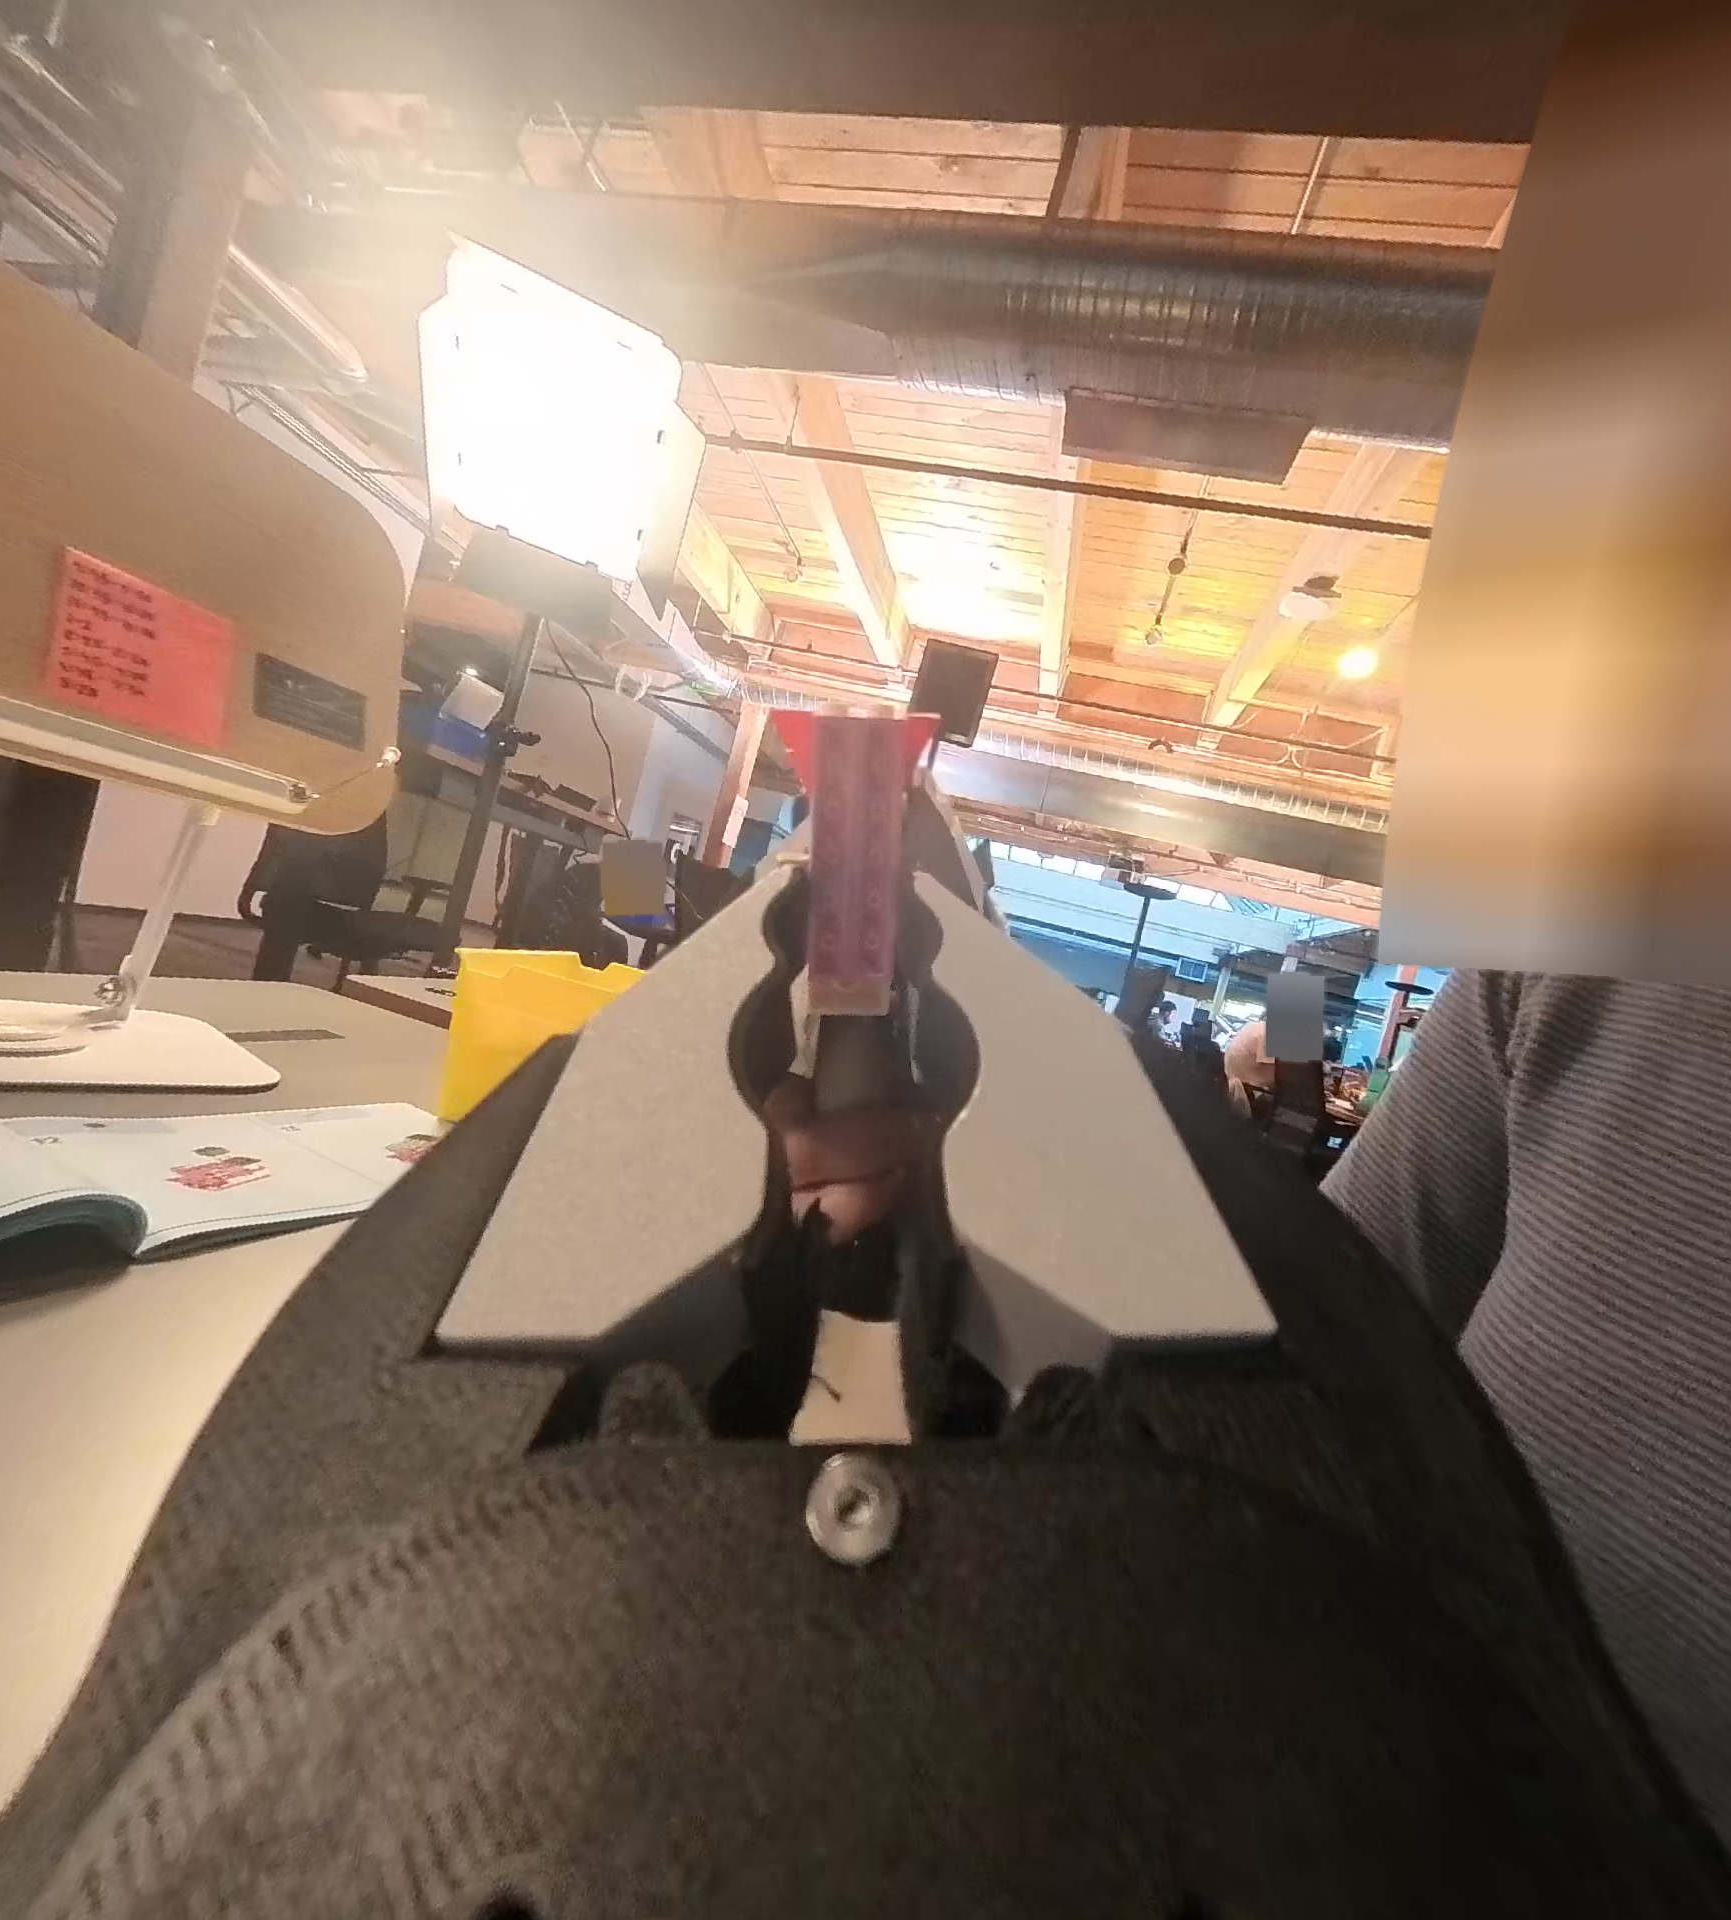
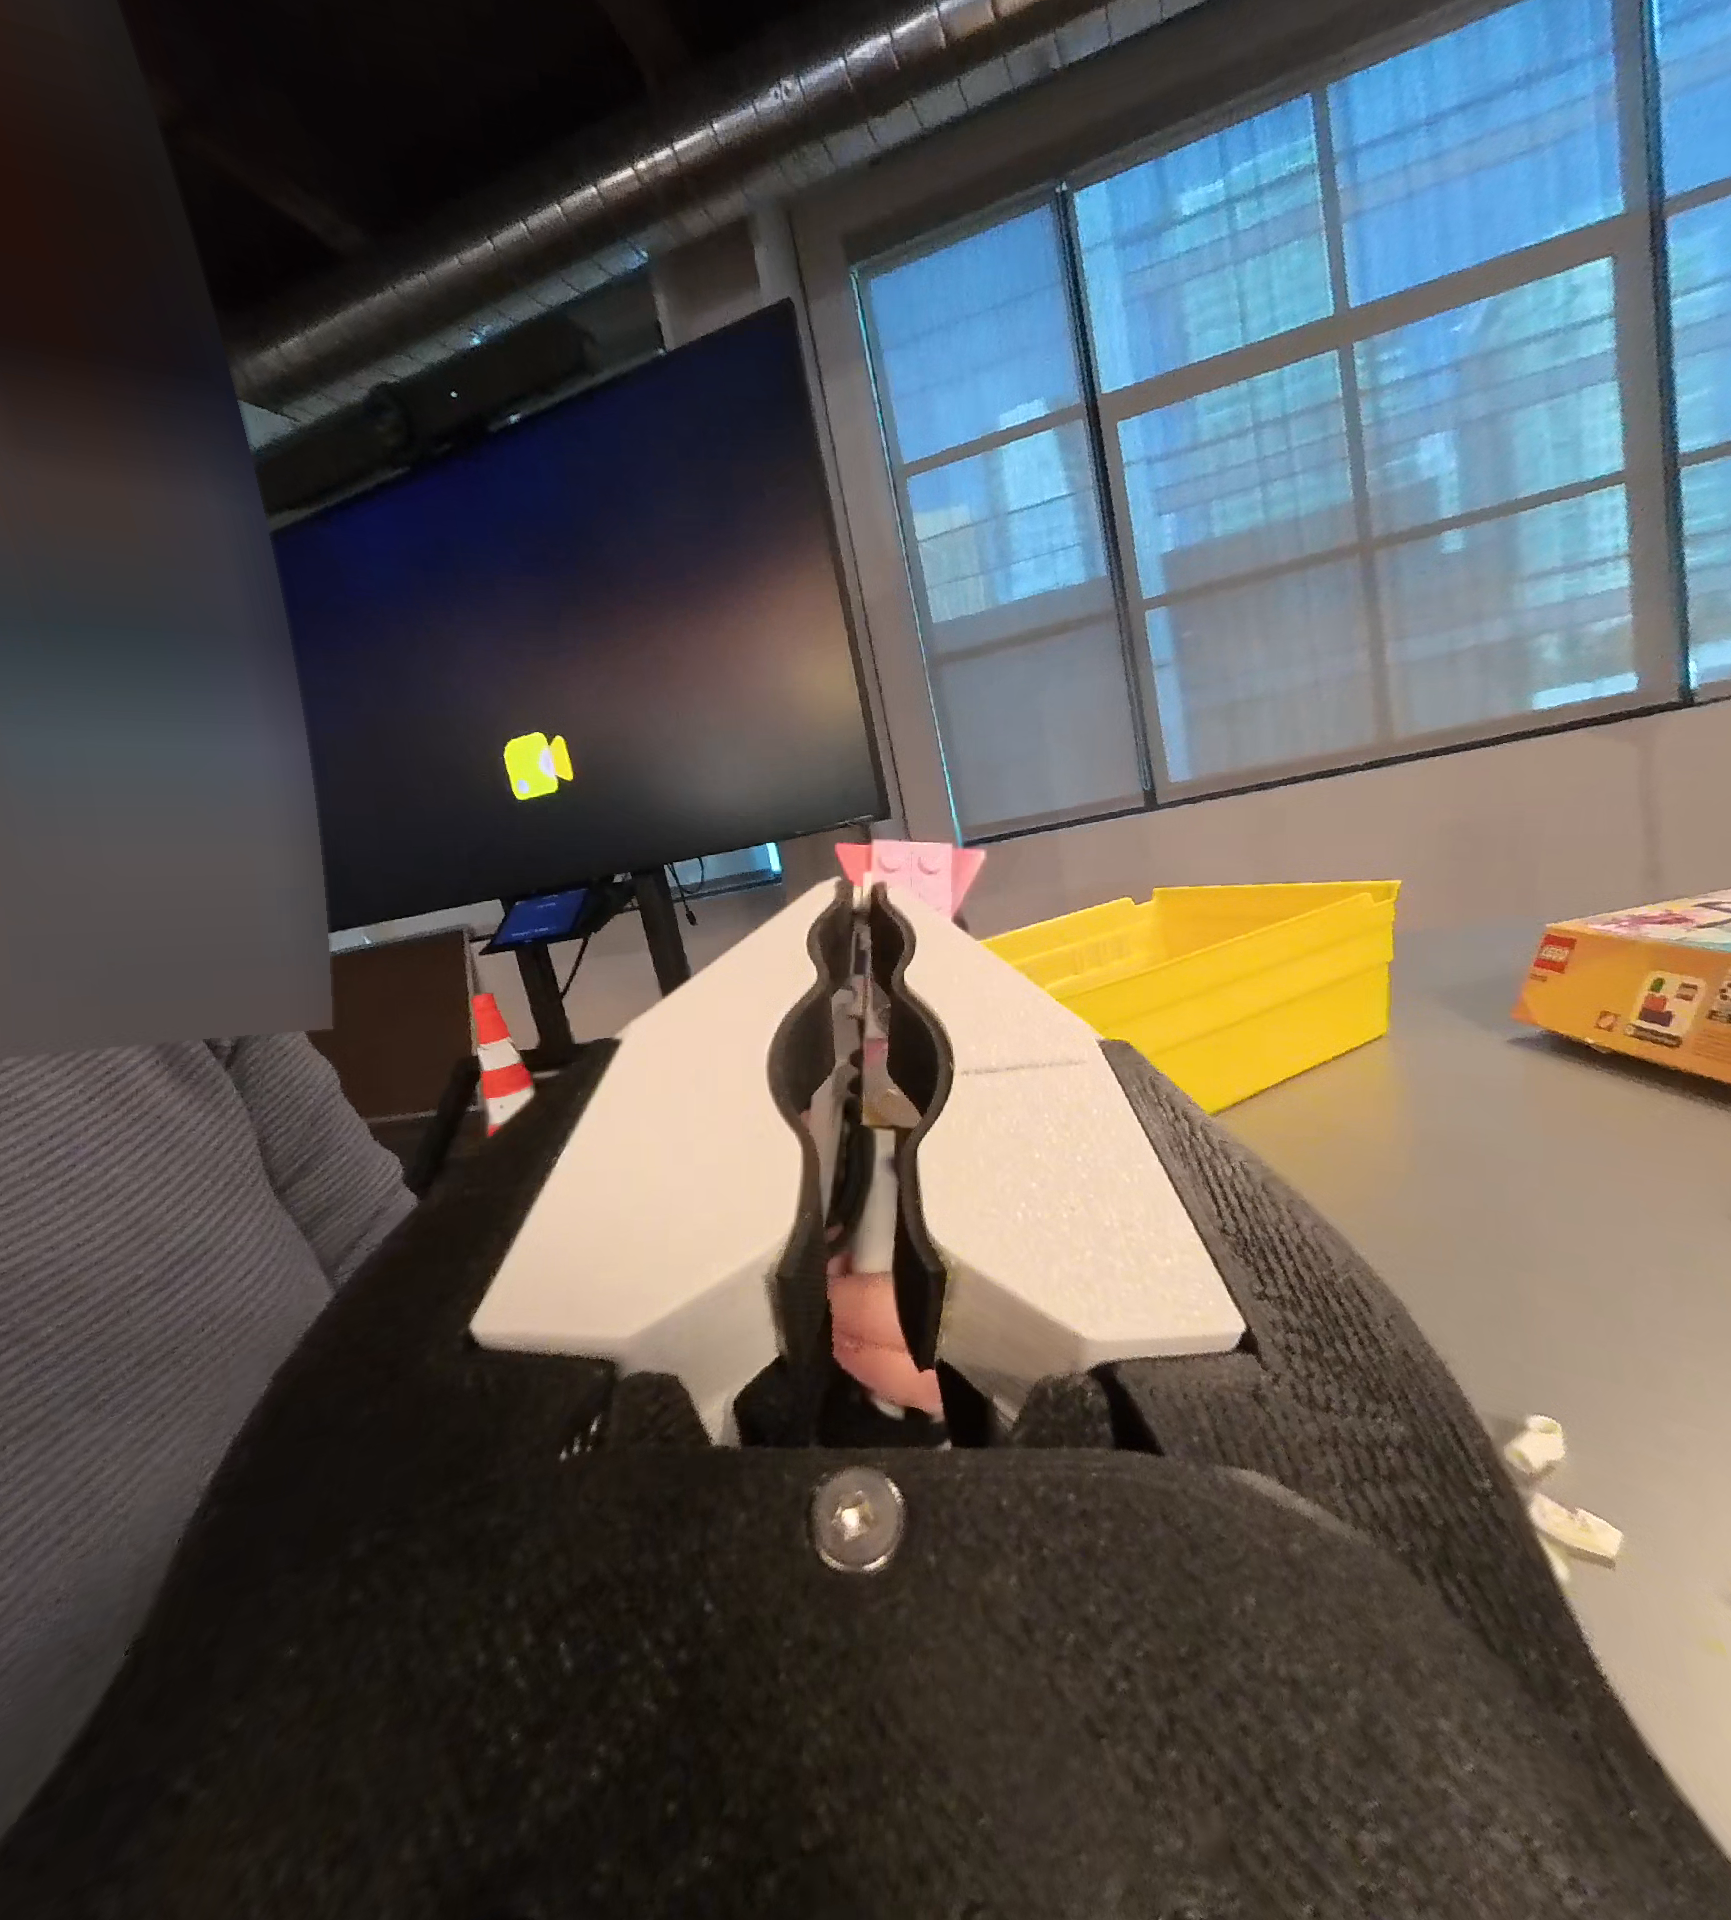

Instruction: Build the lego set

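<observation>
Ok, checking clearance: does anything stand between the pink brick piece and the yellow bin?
Nothing visible does. In the right wrist view the pink brick piece is raised just left of the yellow bin, only air between.

An open-plan office: desks (image 1: 144, 1351), large monitor (image 2: 570, 623), office chairs (image 1: 341, 894), exposed ductwork (image 1: 1204, 301).

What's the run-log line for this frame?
left gripper: jaws on pink-red brick piece | right gripper: jaws closed, pink-red brick piece beyond tips | yellow bin on table
</observation>
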The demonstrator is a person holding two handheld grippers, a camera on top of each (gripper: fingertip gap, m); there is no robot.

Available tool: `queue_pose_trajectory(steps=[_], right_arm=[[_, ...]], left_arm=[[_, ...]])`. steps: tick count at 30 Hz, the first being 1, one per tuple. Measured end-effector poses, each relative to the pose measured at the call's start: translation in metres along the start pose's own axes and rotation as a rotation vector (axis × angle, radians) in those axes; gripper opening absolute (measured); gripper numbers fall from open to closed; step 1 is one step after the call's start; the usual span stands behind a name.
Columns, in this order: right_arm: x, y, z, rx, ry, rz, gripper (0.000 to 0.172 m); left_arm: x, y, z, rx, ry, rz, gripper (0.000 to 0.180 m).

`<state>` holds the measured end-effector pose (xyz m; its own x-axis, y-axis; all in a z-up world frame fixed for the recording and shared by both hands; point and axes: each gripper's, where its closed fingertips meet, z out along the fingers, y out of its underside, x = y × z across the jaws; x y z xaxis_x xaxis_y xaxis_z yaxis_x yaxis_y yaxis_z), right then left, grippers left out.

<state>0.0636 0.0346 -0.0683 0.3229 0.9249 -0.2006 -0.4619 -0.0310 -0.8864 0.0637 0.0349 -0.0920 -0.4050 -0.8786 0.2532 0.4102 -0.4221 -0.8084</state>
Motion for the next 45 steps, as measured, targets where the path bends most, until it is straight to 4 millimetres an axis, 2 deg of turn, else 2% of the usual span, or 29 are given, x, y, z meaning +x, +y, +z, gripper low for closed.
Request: queue_pose_trajectory(steps=[16,31,41,45], right_arm=[[-0.003,0.003,0.003,0.081,-0.097,0.147,0.001],[-0.003,0.006,0.004,0.039,-0.074,0.104,0.001],[0.001,0.008,0.003,0.028,-0.062,0.132,0.001],[0.004,0.009,0.002,0.002,-0.019,0.067,0.0]], left_arm=[[0.003,0.002,0.003,-0.004,-0.021,0.05,0.015],[0.005,0.001,0.003,-0.008,0.01,0.01,0.016],[0.001,0.003,0.002,-0.022,-0.035,0.042,0.015],[-0.003,0.003,0.001,-0.031,-0.076,0.07,0.015]])
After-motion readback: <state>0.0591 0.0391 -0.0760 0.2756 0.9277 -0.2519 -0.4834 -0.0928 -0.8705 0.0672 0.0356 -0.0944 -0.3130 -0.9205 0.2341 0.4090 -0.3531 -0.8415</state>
